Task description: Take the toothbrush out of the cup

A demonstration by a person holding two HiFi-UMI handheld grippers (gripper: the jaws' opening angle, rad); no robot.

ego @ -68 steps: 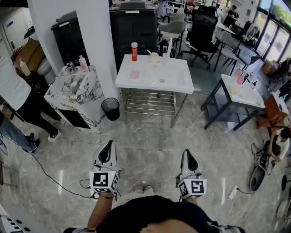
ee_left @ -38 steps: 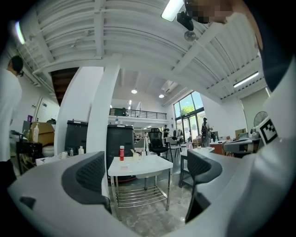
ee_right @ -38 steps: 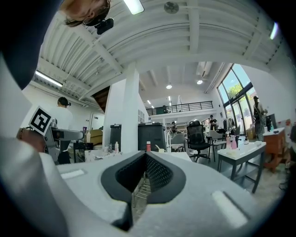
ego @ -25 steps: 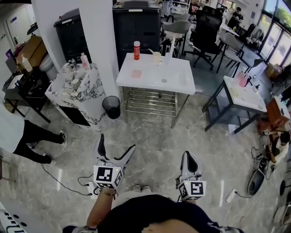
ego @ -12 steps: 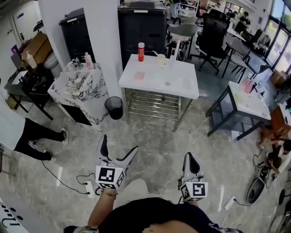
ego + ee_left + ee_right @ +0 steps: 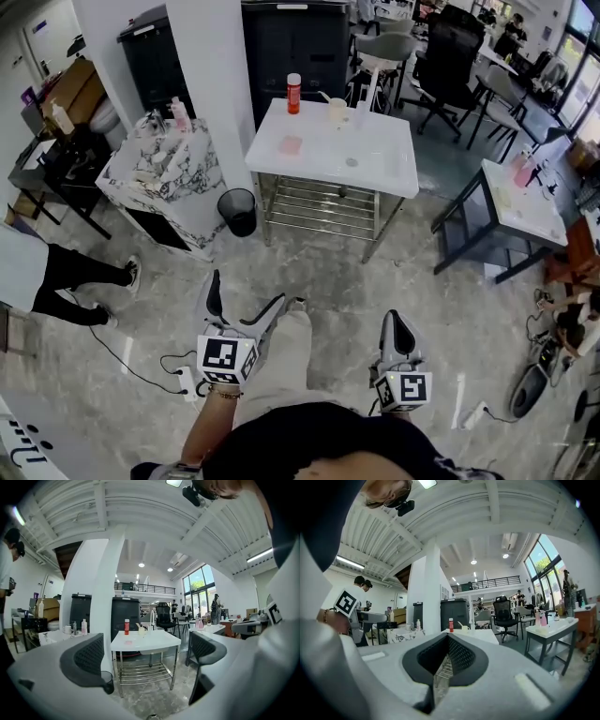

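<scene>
White worktop [image 6: 375, 159] stands far off, the cup [image 6: 337, 110] at its far edge; left tool [image 6: 244, 292] gapes empty, right tool [image 6: 394, 322] is closed.

Stick in cup [image 6: 337, 111], probably the toothbrush [image 6: 327, 98], too small to tell.

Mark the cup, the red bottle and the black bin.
cup [image 6: 337, 112]: head view, its side wall.
red bottle [image 6: 293, 97]: head view, middle of its body.
black bin [image 6: 238, 226]: head view, its outer wall.
</scene>
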